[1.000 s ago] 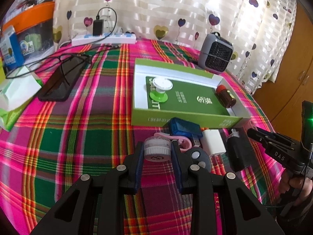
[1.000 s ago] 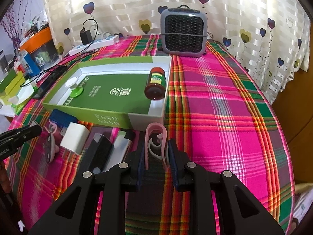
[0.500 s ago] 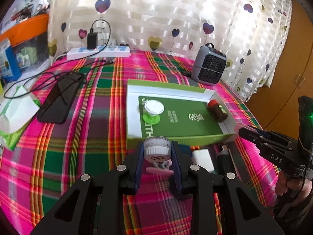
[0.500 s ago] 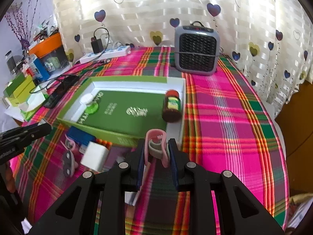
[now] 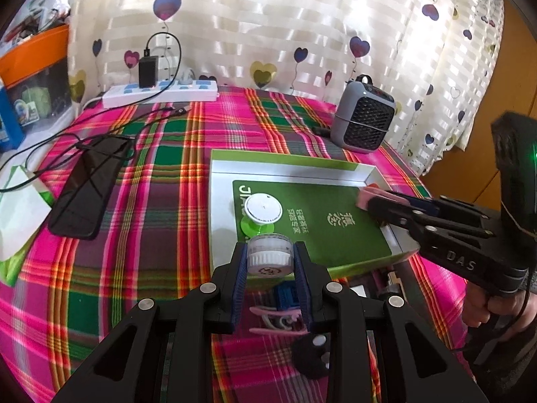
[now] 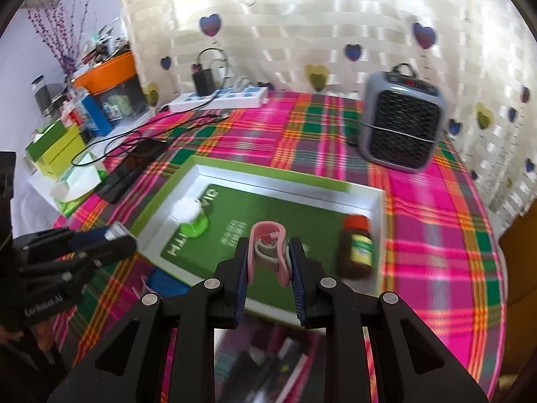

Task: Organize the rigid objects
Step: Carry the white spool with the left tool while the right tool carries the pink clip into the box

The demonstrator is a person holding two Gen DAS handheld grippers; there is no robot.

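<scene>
A white ribbed jar is sitting upright between blue pads. A pink clip is standing on edge over the green tray, which is holding a brown bottle and a white-capped jar.

Table in pink-green plaid cloth. Landmark: green tray mid-table. Grey heater behind its right corner, white power strip far back-left, black phone left, blue box and pink clip just in front.
</scene>
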